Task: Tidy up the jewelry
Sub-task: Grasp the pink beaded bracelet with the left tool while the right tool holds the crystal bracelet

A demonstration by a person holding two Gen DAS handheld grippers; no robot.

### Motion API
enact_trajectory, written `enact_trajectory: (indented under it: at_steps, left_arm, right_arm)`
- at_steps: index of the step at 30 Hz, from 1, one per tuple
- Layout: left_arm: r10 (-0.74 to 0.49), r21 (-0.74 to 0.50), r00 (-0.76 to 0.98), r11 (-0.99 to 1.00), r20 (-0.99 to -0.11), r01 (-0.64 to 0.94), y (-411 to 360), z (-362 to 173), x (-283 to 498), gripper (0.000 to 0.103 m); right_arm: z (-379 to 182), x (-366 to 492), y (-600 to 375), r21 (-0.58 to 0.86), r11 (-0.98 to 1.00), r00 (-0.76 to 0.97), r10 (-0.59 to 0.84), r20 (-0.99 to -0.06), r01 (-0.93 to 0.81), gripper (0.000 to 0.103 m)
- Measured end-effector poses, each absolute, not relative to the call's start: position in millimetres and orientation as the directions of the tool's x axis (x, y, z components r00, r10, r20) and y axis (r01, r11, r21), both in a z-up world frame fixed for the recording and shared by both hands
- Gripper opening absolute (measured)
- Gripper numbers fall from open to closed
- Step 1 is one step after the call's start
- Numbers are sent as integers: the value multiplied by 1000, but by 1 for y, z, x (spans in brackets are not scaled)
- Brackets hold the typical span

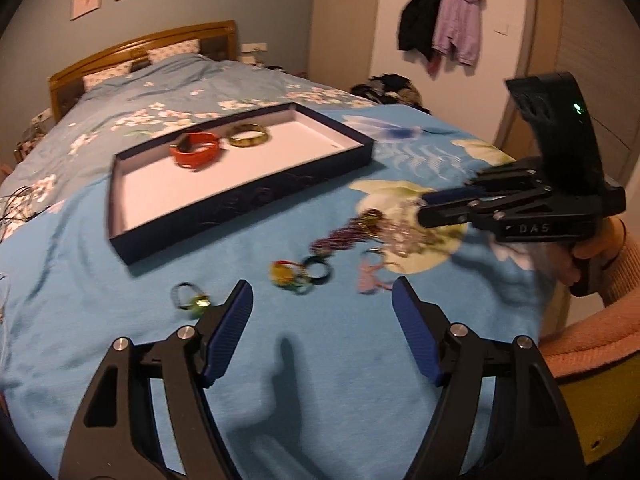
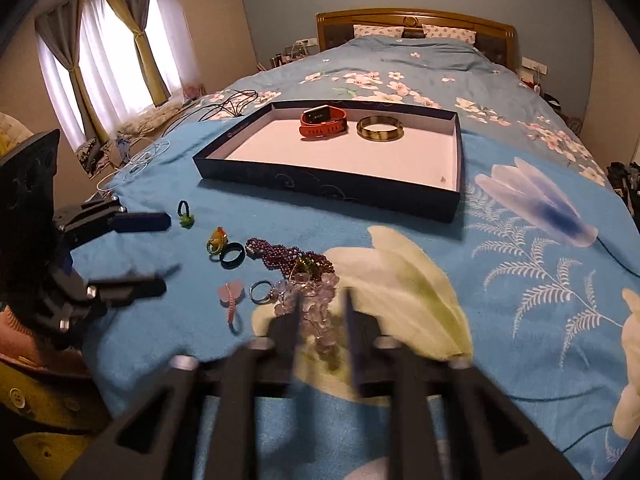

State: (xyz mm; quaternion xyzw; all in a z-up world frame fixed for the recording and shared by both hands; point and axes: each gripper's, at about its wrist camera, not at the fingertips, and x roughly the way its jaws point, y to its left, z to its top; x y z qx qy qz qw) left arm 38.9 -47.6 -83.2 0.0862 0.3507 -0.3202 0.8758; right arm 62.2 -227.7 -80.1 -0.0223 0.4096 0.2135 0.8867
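Observation:
A dark blue tray point(image 1: 256, 200) point(image 2: 332, 188) lies on the bed, holding an orange watch point(image 1: 196, 152) point(image 2: 322, 122) and a gold bangle point(image 1: 248, 136) point(image 2: 380, 129). Loose jewelry lies in front of it: purple beads point(image 2: 288, 258) point(image 1: 344, 236), a clear crystal bracelet point(image 2: 316, 304) point(image 1: 400, 236), a black ring point(image 2: 232, 256) point(image 1: 318, 270), a pink piece point(image 2: 231, 294) and a green charm point(image 2: 185, 216) point(image 1: 192, 298). My left gripper point(image 1: 322, 300) is open above the blanket. My right gripper point(image 2: 324, 312) is blurred, its fingers narrowly apart around the crystal bracelet.
The blue floral blanket point(image 2: 500, 280) covers the bed. Cables point(image 2: 224, 108) lie near the bed's left edge. A silver ring point(image 2: 260, 292) and a yellow-green ring point(image 2: 218, 240) lie among the jewelry. Clothes hang on the wall point(image 1: 440, 16).

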Motion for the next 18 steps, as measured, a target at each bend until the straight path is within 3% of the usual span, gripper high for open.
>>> enact_trajectory:
  at_steps: [5,7,10,11,12,16,18]
  left_arm:
    - [-517,-77,495,741,-698,667,-75,-91,38,58]
    - [-522,-92,469,732,-713,675,-83,-95,42,55]
    - [-524,-115,429,721,-736,683,-93,-101,50,52]
    - [-525,-130,411,720,-745,682,-95,-104,53,48]
    - [-525,-140,399,718,-752,682,-97,-106,55,42]
    - [-542,-191,376,724,-752,663,-95,-108,65,40]
    - [-541,-203,375,732,-752,650,-93,-109,69,32]
  right_arm:
    - [-88,70,-223,140,904,555,364,-748,-405,47]
    - [-91,72,-221,146,899,544,371,-752,-412,31]
    - [-91,72,-220,160,892,538,389,-748,-422,21]
    - [-90,71,-221,161,892,543,392,-743,-423,19]
    - [-89,70,-222,166,891,547,397,-737,-423,10]
    - [-81,69,-230,183,894,570,407,-714,-409,8]
    - [-77,69,-233,204,888,569,426,-703,-413,8]
